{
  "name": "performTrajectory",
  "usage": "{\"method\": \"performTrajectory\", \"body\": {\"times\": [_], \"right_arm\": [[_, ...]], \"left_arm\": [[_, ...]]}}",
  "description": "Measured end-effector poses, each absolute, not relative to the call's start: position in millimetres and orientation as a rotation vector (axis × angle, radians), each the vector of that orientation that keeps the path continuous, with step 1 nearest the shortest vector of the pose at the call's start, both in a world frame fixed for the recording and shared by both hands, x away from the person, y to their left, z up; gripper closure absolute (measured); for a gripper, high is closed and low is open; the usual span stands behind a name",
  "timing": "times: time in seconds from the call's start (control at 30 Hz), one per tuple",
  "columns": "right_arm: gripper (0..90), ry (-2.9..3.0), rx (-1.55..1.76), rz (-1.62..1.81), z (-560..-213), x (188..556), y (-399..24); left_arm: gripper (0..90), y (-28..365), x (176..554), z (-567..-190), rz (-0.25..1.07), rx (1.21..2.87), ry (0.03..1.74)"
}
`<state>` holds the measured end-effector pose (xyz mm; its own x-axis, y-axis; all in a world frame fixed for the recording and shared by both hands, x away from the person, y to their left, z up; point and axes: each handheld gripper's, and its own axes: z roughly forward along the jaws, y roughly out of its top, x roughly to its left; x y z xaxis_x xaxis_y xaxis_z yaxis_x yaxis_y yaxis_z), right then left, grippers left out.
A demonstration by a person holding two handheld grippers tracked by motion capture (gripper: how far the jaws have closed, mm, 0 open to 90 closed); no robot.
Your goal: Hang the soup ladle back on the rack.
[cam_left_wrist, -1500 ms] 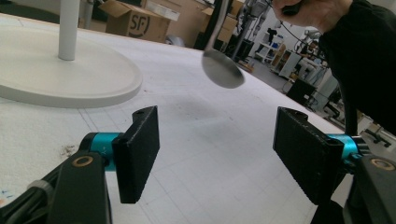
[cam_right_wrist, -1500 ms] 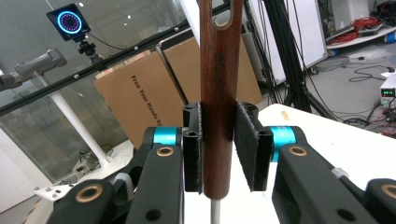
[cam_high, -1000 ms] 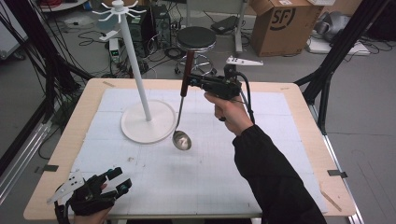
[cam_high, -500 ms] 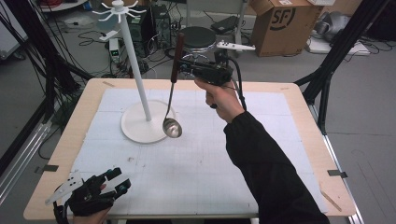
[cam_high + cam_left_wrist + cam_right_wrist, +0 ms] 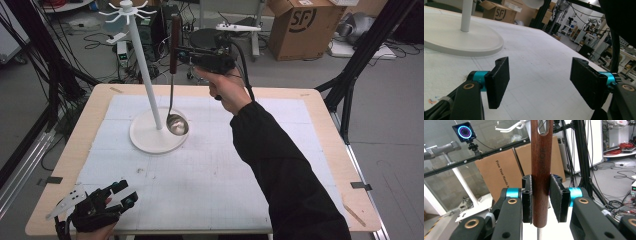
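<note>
Gripping the ladle (image 5: 172, 75) by its wooden handle, our right gripper (image 5: 186, 54) has it lifted beside the white stand (image 5: 141, 75); hanging it on a hook remains.

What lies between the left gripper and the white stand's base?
Only bare mat separates left gripper from stand base, in the high view.
</note>
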<state>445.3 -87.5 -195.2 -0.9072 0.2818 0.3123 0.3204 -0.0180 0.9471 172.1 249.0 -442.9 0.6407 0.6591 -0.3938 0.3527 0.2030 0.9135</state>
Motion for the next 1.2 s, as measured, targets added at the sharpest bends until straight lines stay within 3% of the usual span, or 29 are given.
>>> {"method": "performTrajectory", "body": {"times": [1.2], "right_arm": [[73.6, -2.235, -0.688, -2.042, -174, 476, -55]], "left_arm": [[32.6, 253, 170, -441, 0.277, 1.39, 0.922]]}}
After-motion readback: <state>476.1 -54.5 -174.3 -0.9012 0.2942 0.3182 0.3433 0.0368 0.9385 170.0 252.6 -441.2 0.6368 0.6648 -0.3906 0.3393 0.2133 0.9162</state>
